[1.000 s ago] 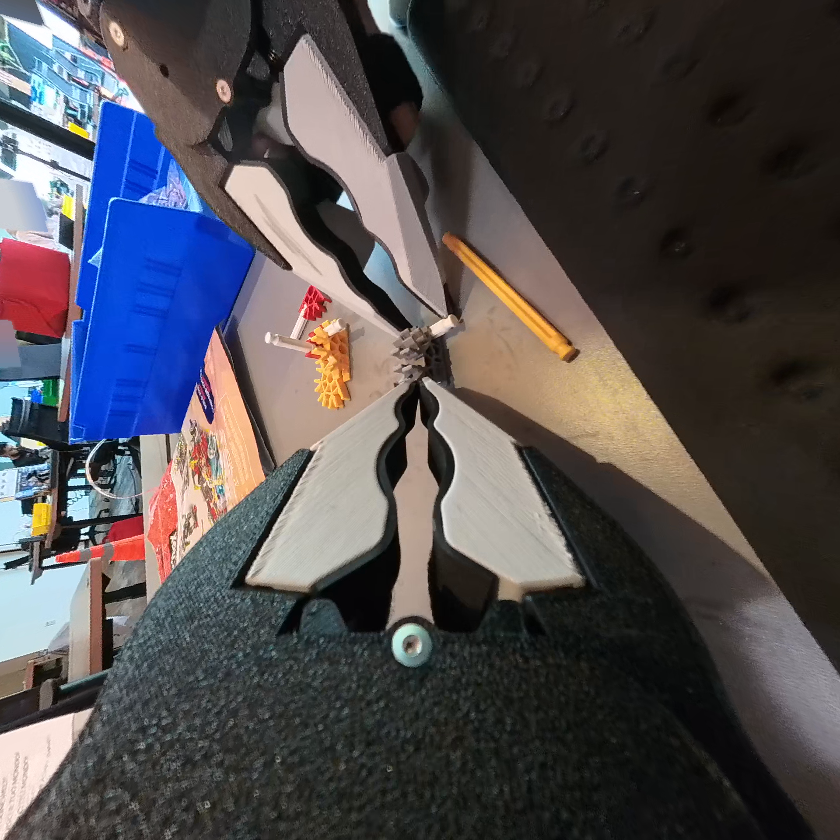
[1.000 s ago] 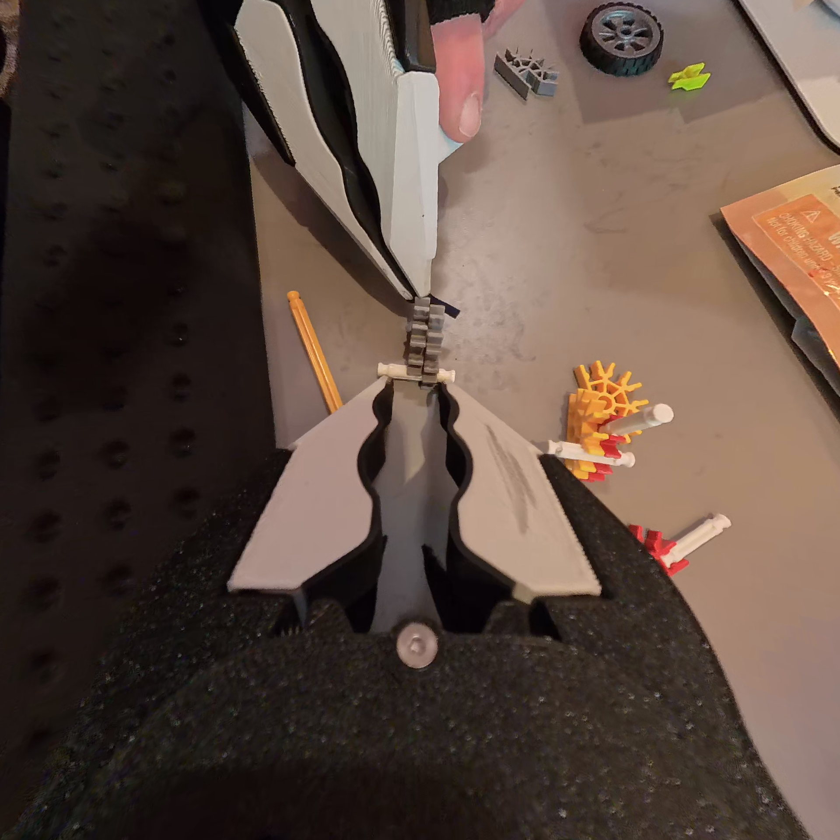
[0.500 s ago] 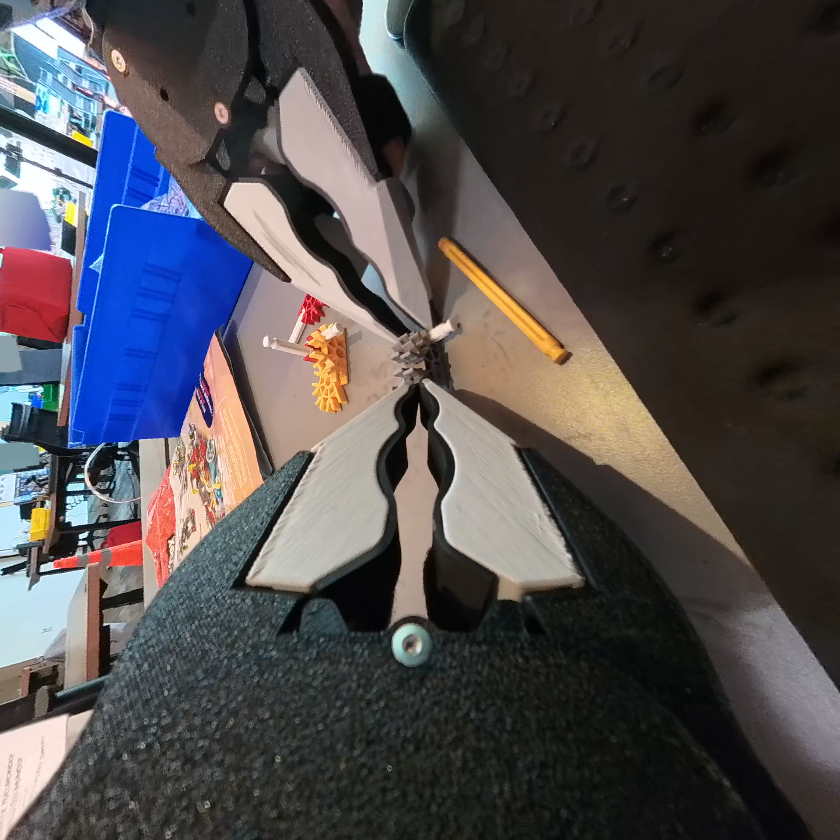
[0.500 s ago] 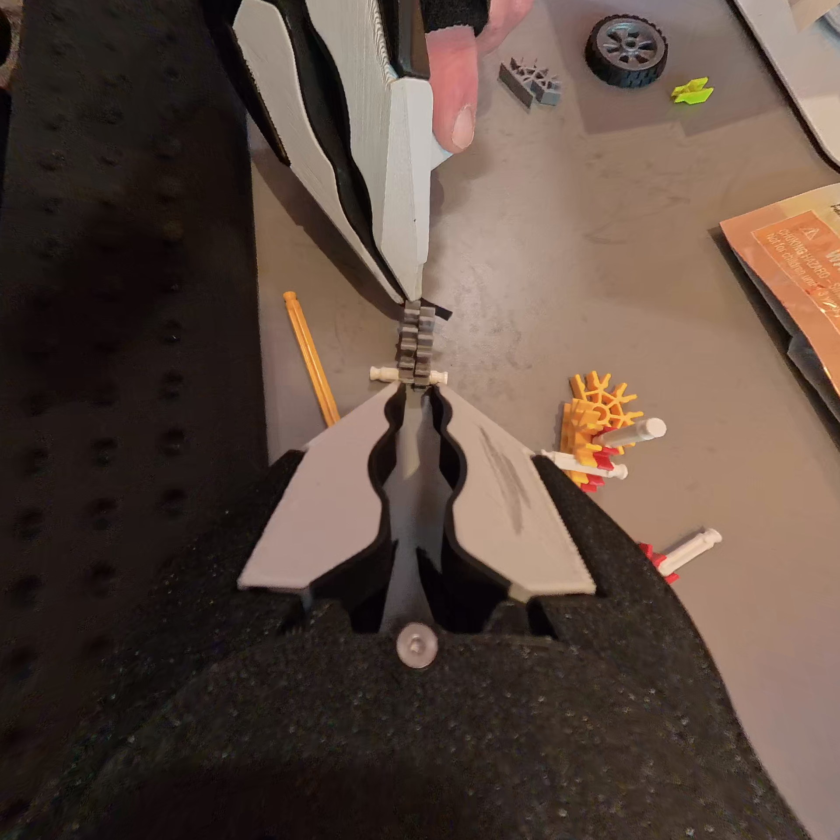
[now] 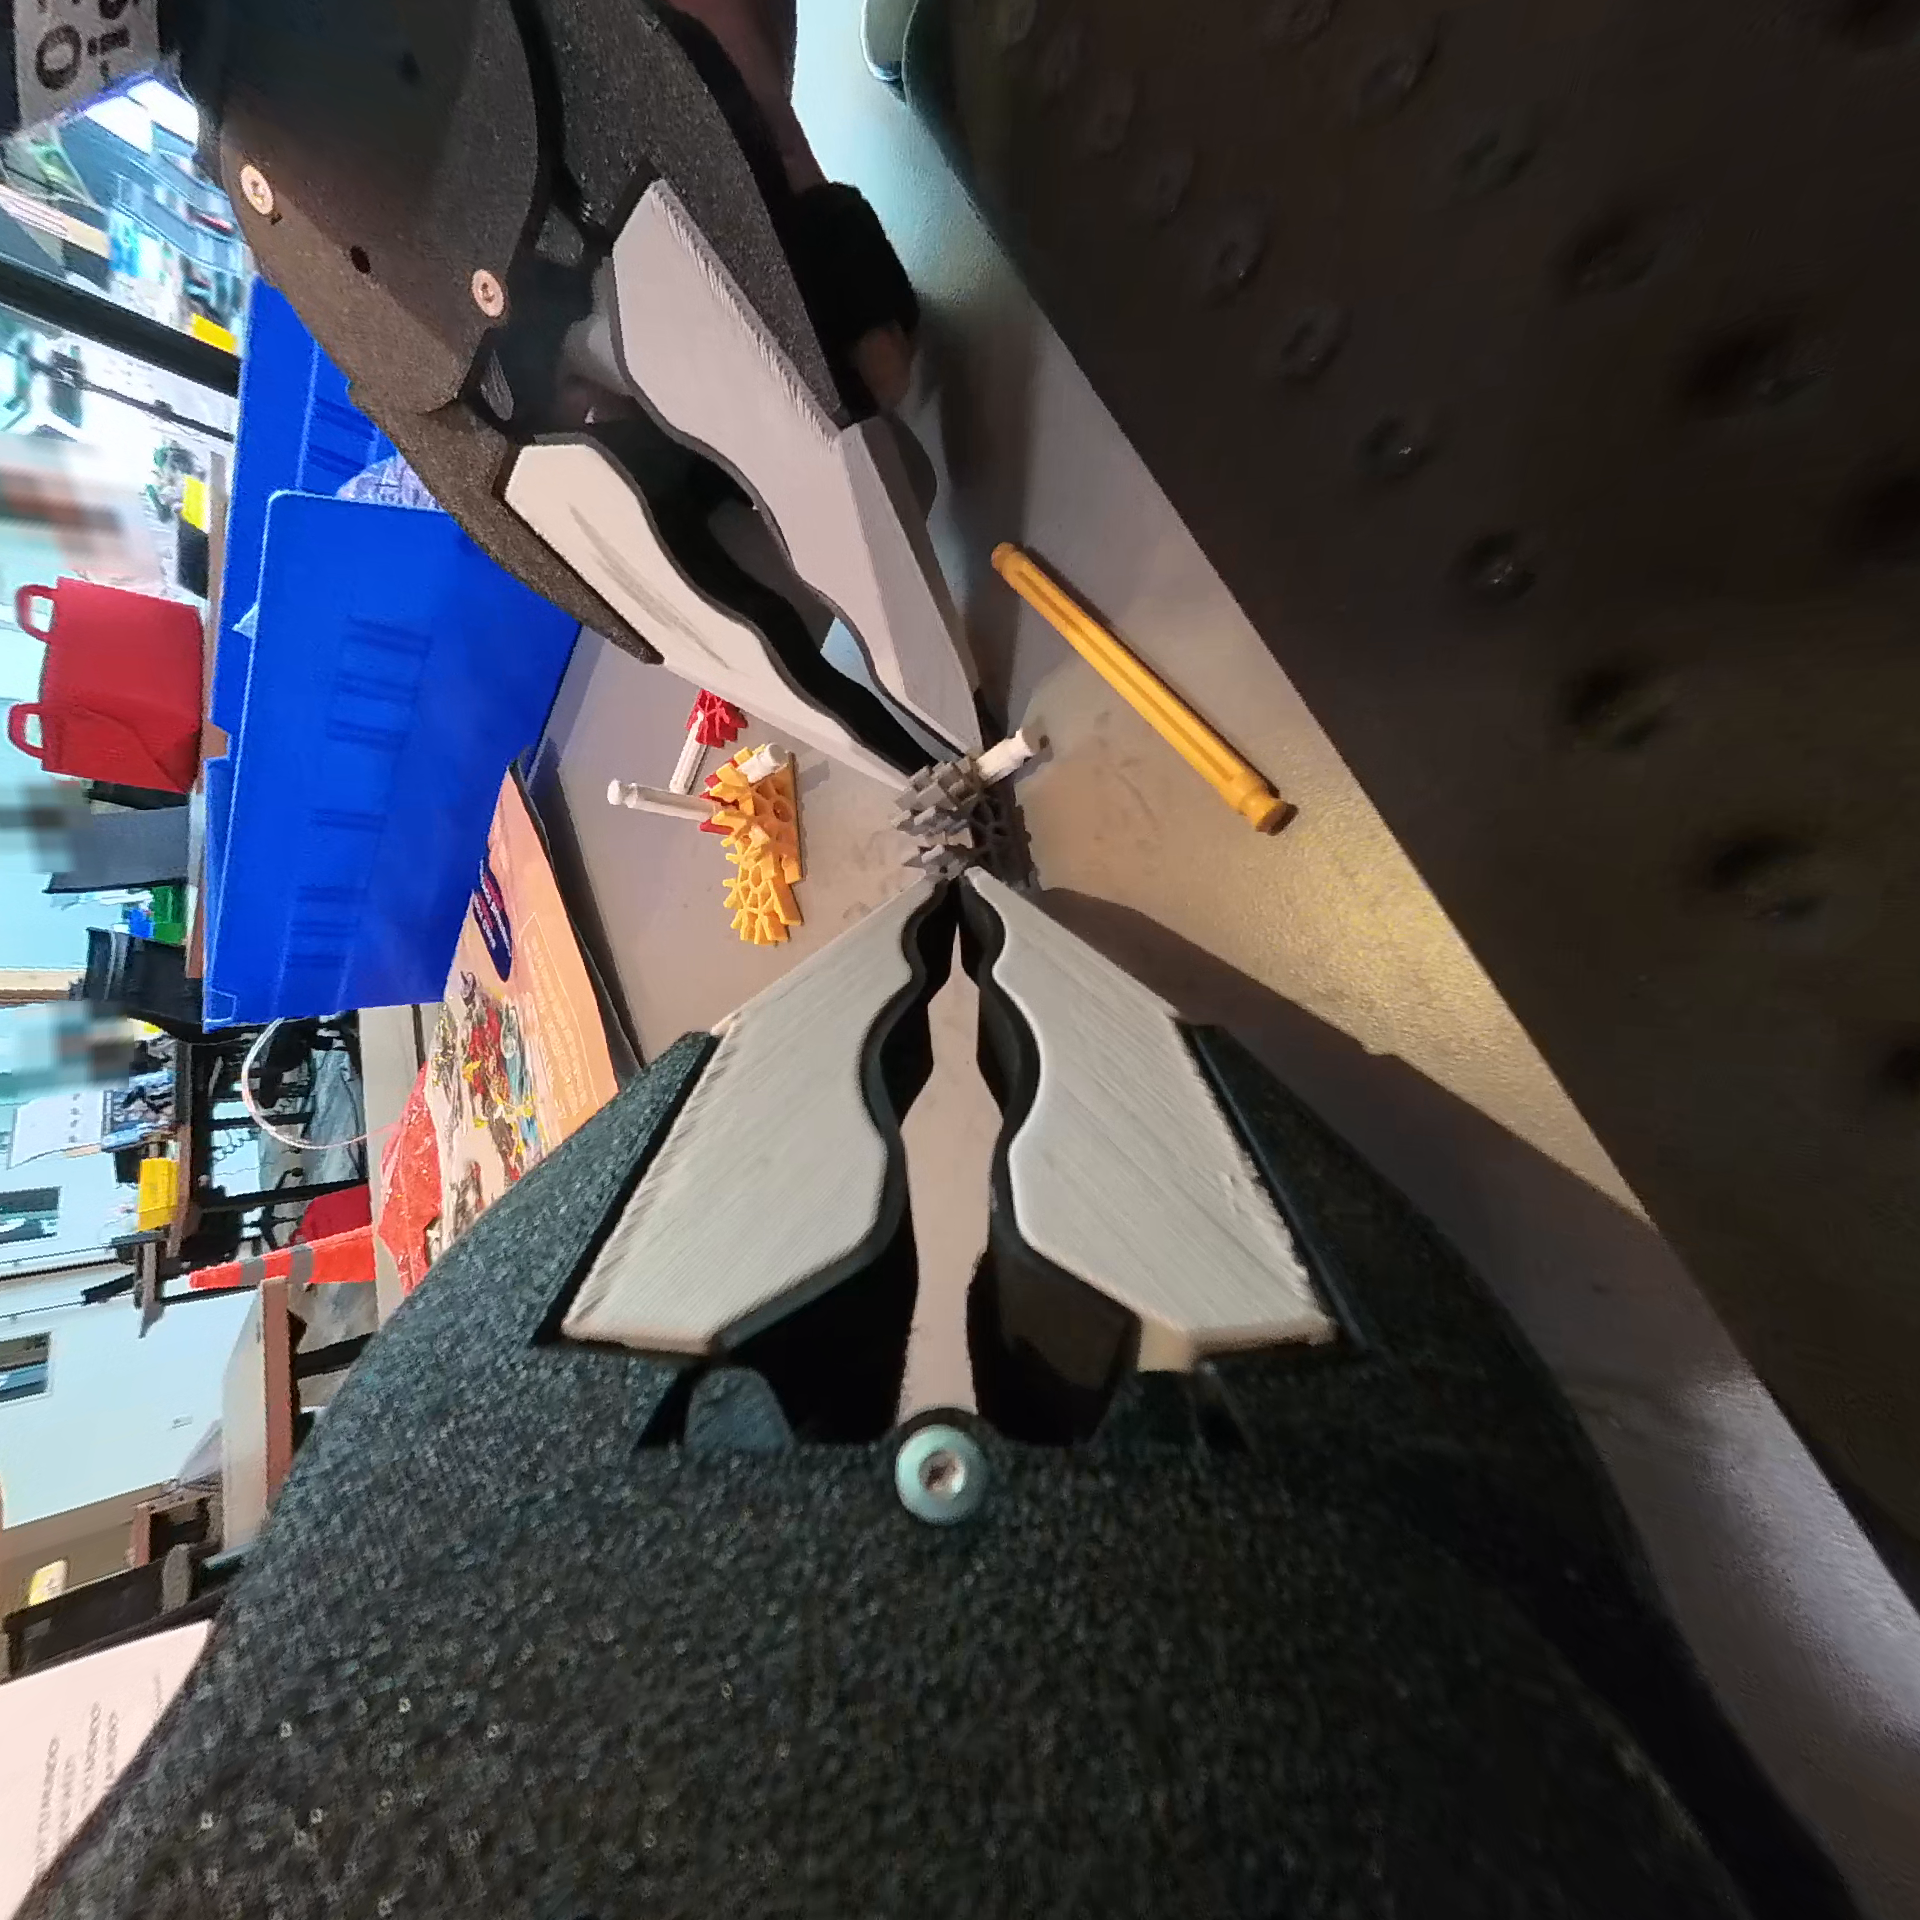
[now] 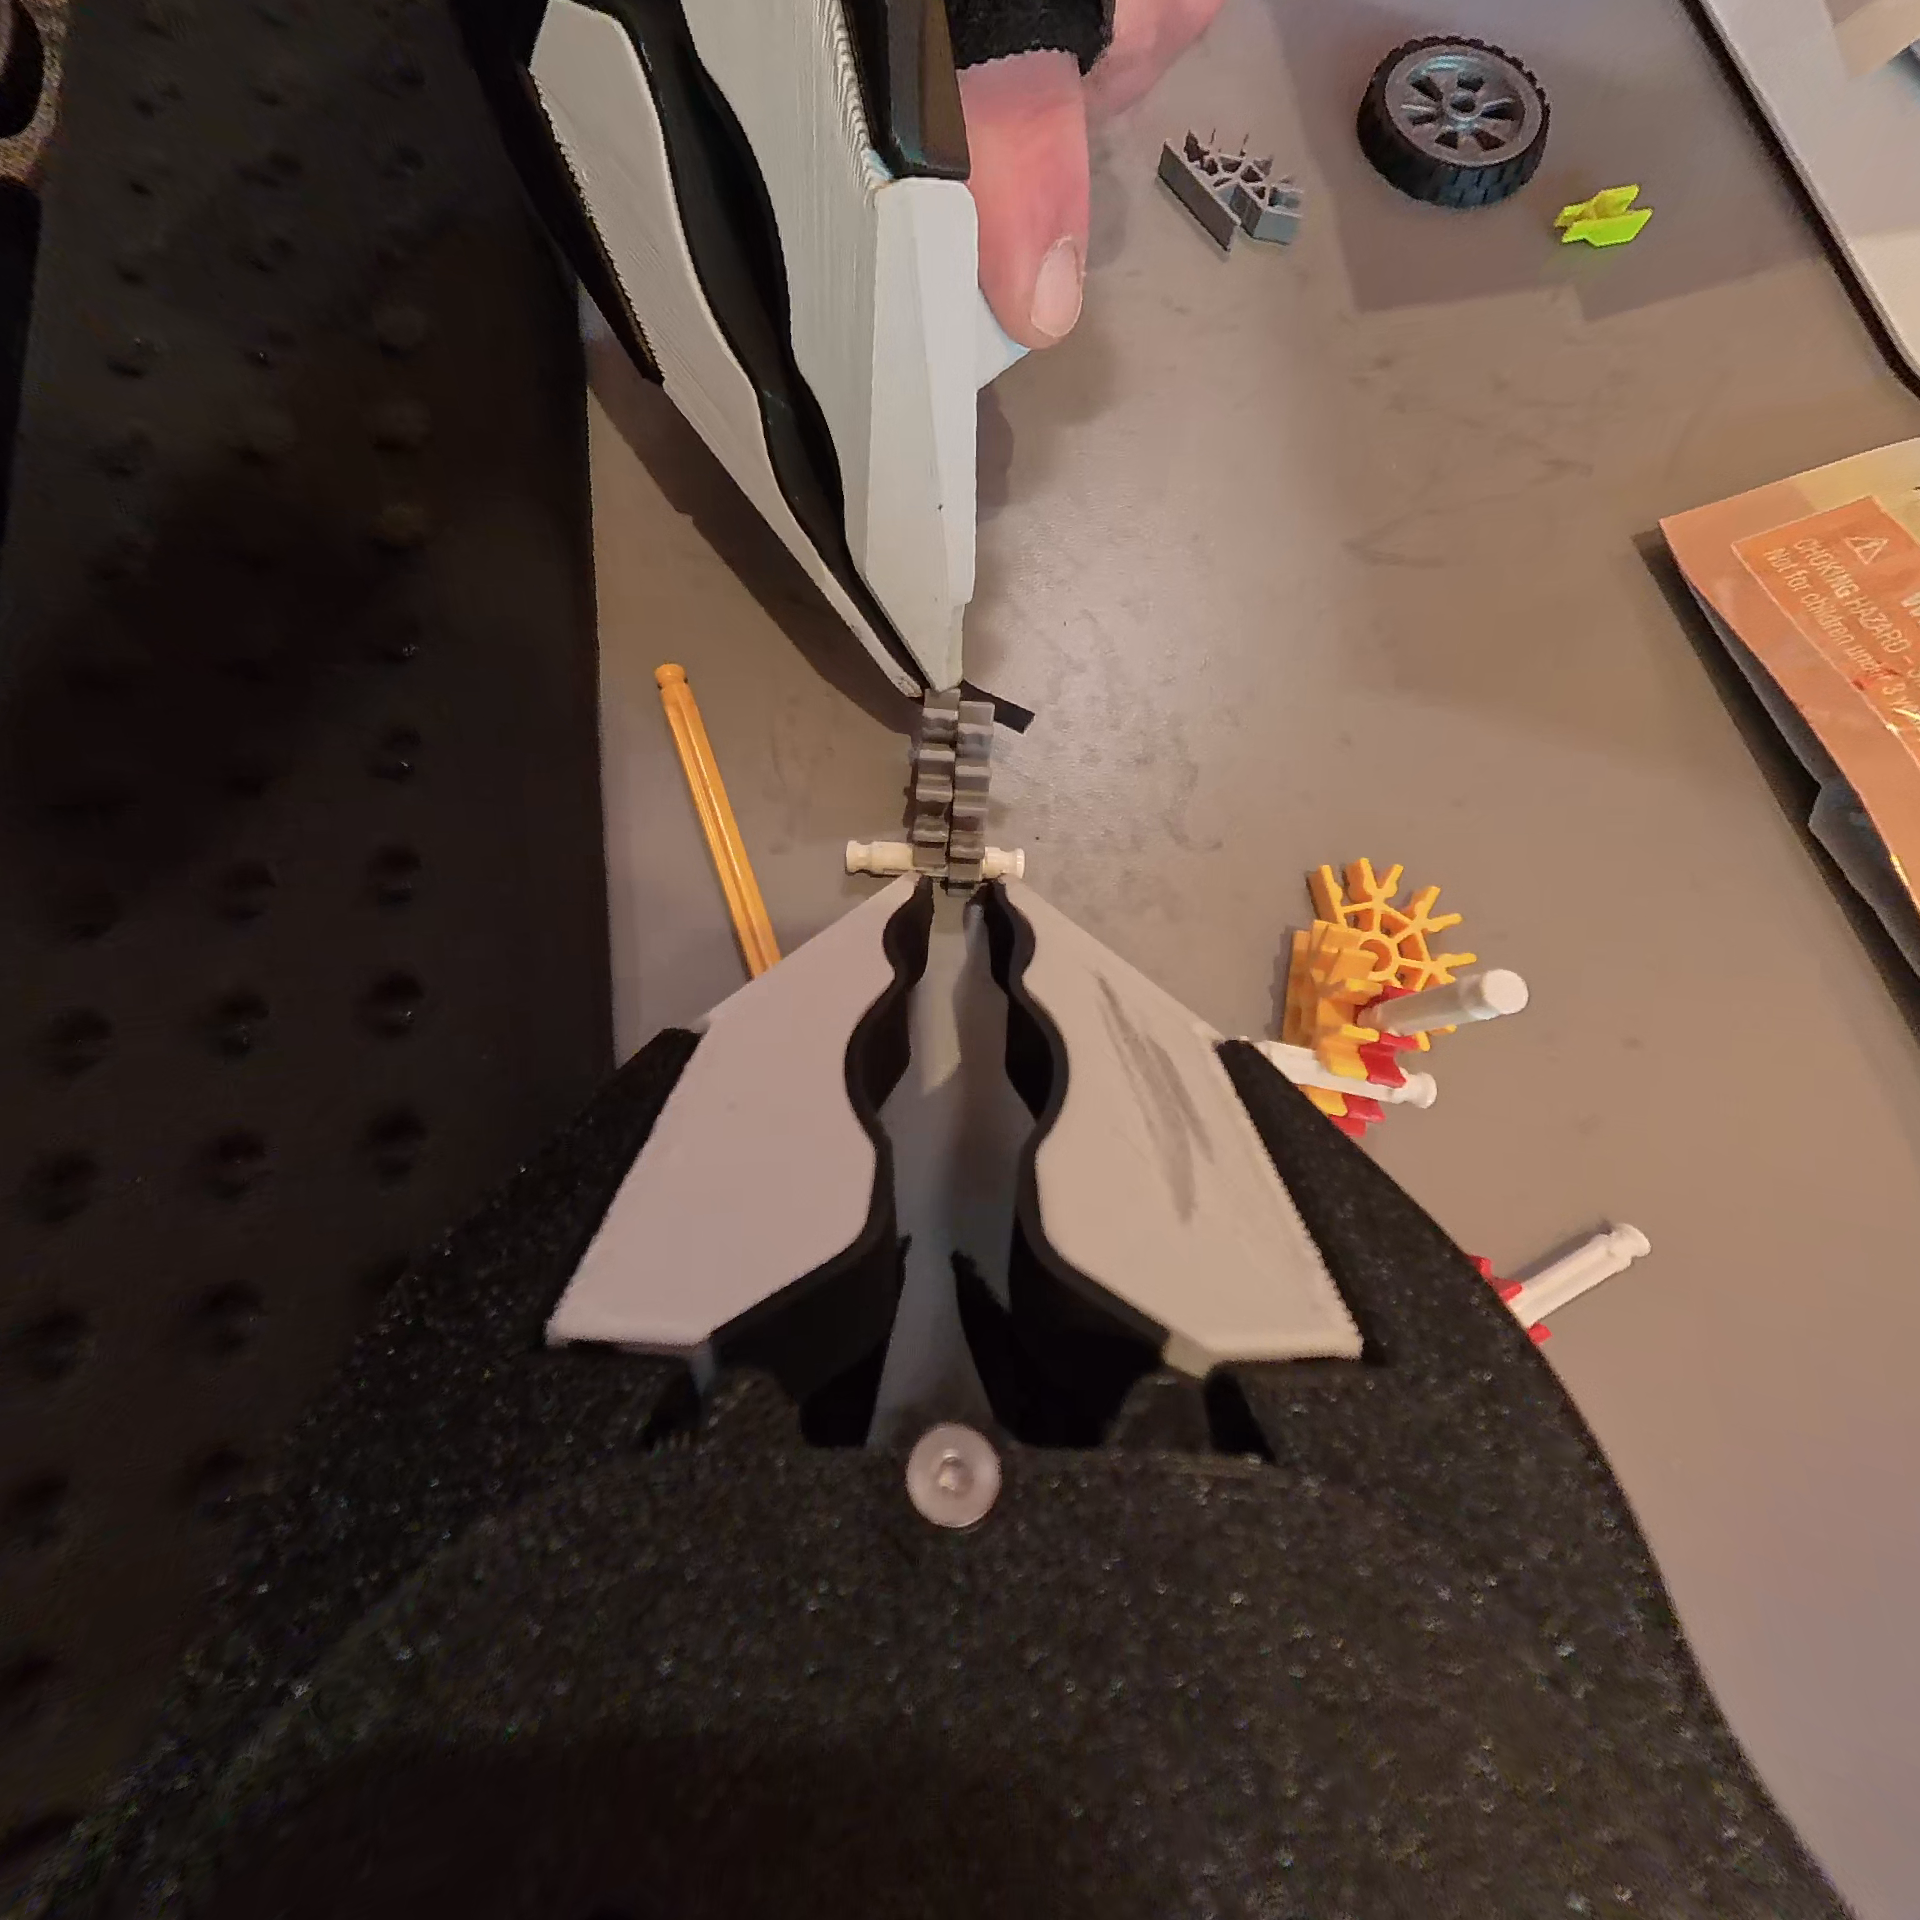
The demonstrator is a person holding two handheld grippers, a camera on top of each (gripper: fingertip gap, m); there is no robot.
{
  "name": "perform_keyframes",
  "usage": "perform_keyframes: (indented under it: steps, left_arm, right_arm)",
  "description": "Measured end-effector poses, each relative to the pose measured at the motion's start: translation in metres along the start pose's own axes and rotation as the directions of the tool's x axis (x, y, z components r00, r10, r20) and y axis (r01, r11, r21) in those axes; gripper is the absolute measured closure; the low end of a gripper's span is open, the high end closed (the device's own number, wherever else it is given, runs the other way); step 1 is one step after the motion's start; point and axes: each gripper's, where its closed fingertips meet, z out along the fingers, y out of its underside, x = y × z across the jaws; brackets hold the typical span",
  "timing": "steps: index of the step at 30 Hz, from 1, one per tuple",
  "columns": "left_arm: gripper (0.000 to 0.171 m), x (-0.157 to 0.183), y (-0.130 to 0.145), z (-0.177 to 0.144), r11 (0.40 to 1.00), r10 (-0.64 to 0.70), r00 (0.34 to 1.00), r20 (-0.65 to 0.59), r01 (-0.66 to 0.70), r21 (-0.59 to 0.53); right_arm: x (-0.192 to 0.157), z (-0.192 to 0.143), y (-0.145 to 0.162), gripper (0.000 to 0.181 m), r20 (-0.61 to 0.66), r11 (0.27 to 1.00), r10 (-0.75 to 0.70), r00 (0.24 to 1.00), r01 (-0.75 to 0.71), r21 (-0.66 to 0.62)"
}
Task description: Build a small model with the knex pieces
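Observation:
A pair of grey toothed connectors (image 6: 951, 790) with a short white rod (image 6: 868, 858) through them is held just above the grey table (image 6: 1351, 623). My right gripper (image 6: 951, 883) is shut on the end of the connectors by the rod. My left gripper (image 6: 940, 686) comes in from above and is shut on their far end. In the left wrist view my left gripper (image 5: 961, 878) grips the connectors (image 5: 951, 821) from below, the right gripper (image 5: 966, 743) from the upper left, and the white rod (image 5: 1008, 753) sticks out to the right.
A yellow rod (image 6: 717, 821) lies by a black dimpled mat (image 6: 260, 727). A yellow-and-red connector cluster with white rods (image 6: 1371, 997), a red connector on a white rod (image 6: 1569, 1262), a grey connector (image 6: 1231, 192), a wheel (image 6: 1455, 120), a green piece (image 6: 1600, 216) and an orange packet (image 6: 1808, 644) lie around. Blue bins (image 5: 353, 748) stand behind.
My right gripper's fingers have closed in from a wider gap onto the grey connectors by the white rod. My left gripper has stayed shut on the other end.

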Motion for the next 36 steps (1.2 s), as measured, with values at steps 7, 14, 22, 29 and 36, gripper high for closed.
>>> perform_keyframes:
  steps: [7, 14, 22, 29, 36]
  left_arm:
    - [0.171, -0.004, 0.002, 0.004, 1.0, 0.0, 1.0, 0.017, 0.0, -0.02]
    - [0.171, -0.003, 0.001, 0.004, 0.999, 0.009, 0.999, 0.042, -0.007, -0.043]
    - [0.171, -0.001, 0.001, 0.001, 0.997, -0.027, 0.998, 0.058, 0.031, -0.068]
    - [0.171, 0.0, 0.002, -0.001, 0.993, -0.026, 0.996, 0.084, 0.035, -0.109]
    - [0.166, -0.003, 0.004, -0.007, 0.991, -0.072, 0.991, 0.115, 0.084, -0.101]
  right_arm:
    - [0.0, 0.001, -0.001, 0.175, -0.017, 1.0, -0.006, 1.0, 0.007, 0.002]
    - [0.0, 0.001, 0.0, 0.175, -0.008, 1.0, 0.004, 1.0, -0.004, 0.001]
    - [0.0, 0.001, 0.0, 0.174, -0.043, 1.0, 0.015, 0.999, -0.015, -0.006]
    - [-0.001, 0.001, 0.0, 0.176, -0.091, 0.999, 0.033, 0.995, -0.035, -0.023]
    - [0.0, -0.001, 0.001, 0.174, -0.119, 0.999, 0.041, 0.992, -0.043, -0.012]
